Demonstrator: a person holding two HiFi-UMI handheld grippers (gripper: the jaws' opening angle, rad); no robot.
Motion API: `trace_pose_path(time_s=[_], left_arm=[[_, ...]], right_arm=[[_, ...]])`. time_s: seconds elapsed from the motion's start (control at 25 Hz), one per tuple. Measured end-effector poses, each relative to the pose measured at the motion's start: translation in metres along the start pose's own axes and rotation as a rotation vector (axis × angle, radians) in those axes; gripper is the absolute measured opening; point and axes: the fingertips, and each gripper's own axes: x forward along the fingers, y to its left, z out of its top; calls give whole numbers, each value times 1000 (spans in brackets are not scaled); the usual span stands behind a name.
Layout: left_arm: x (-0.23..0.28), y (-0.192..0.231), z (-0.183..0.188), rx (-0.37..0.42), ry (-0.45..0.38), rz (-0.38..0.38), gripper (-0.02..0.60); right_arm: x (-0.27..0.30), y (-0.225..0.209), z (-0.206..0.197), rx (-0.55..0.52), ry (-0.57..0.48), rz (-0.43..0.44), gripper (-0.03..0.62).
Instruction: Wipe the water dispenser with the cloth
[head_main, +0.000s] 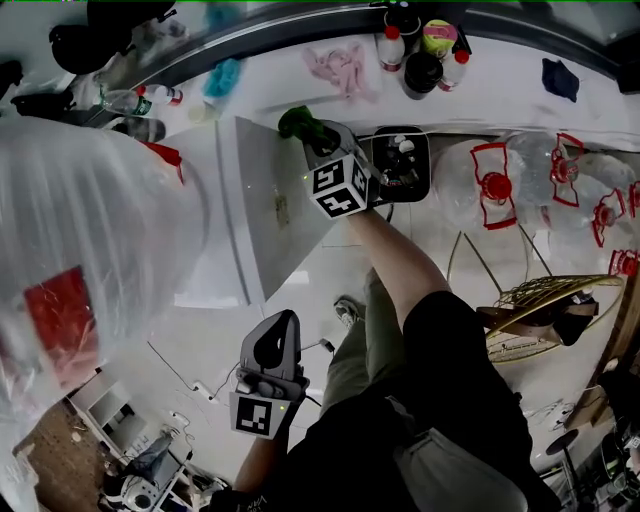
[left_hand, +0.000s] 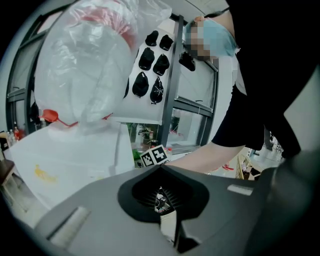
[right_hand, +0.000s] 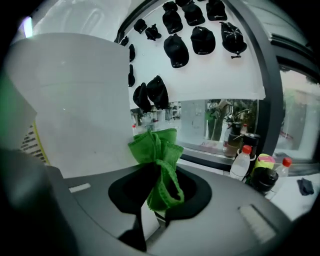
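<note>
While the head view looks steeply down on the white water dispenser (head_main: 262, 215), the right tongs (head_main: 316, 138) sit at its far top corner, clamped on the green cloth (head_main: 298, 122), which bunches out ahead of the tips. The left tongs (head_main: 278, 325) hang low beside the person's leg, well apart from the machine. Only this view shows the layout. The plastic-wrapped water bottle (head_main: 90, 250) is on top, and small bottles (head_main: 392, 45) crowd the counter (head_main: 500, 90) just behind. A wide sweep past that corner would likely knock those bottles over. A stroke toward the big bottle could snag its loose wrap.

Seen from the left gripper view, the left tongs (left_hand: 161, 200) are pressed together with nothing between them, which the head view cannot settle. The dispenser (left_hand: 65, 160) rises to the left here, with the marker cube (left_hand: 154, 156) of the other gripper beyond.

Looking along the right tongs (right_hand: 159, 197), the right gripper view shows the grip itself. The jaws pinch only a narrow fold of the cloth (right_hand: 157, 155), and the rest is wadded forward. A hard rub could tug the cloth free, and the small wad would probably leave patches unwiped. The dispenser's wall (right_hand: 80, 110) stands just left of the cloth, but I cannot tell whether they touch.
</note>
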Motion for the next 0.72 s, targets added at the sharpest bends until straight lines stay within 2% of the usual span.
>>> trace_pose_path(time_s=[0.16, 0.36, 0.56, 0.72], left_arm=[[-7, 2, 0, 18, -18, -2, -3], [-10, -5, -4, 49, -30, -31, -3], [-9, -17, -8, 77, -38, -76, -3], [-7, -26, -19, 77, -17, -102, -3]], right_arm=[[-40, 8, -22, 3, 2, 4, 83], [-96, 47, -70, 11, 35, 66, 83], [-138, 98, -125, 90, 89, 130, 83], [-150, 137, -159, 158, 129, 197, 83]])
